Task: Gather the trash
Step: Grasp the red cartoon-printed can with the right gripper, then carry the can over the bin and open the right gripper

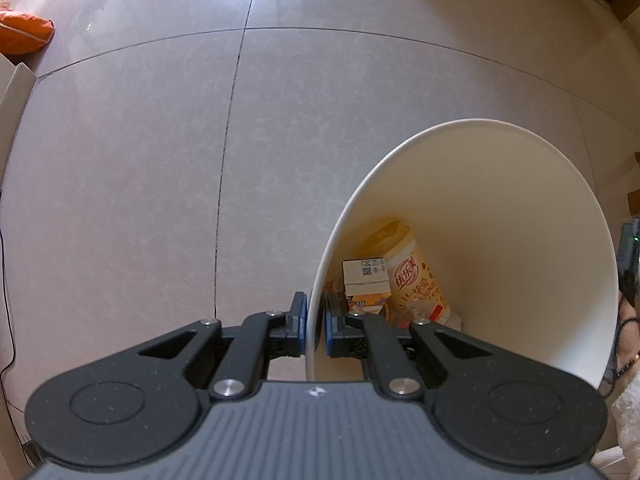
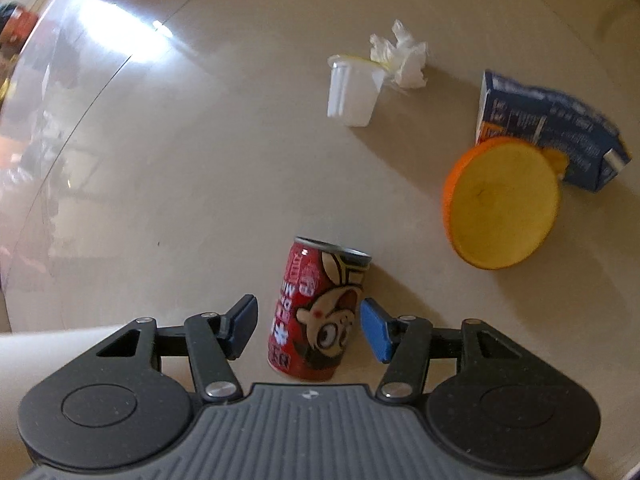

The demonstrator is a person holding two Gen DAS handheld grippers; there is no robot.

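The right gripper [image 2: 308,330], spread wide, straddles a red can [image 2: 316,312] on the floor [image 2: 200,200]; closing on it looks the next move. The left gripper [image 1: 316,322] pinches the white bin [image 1: 500,220] rim, a carton [image 1: 365,280] and cup [image 1: 416,280] inside. At two o'clock beyond the can lie an orange peel [image 2: 500,204] and a blue box [image 2: 548,124]; at one, a white cup [image 2: 352,92] and tissue [image 2: 400,58].

My right gripper [image 2: 308,326] spread wide, red can [image 2: 316,312] between fingers, neither pad touching. Beyond: white cup [image 2: 352,92] on side, crumpled tissue [image 2: 402,58] beside it. Right: orange half [image 2: 502,208] against blue carton [image 2: 556,128].
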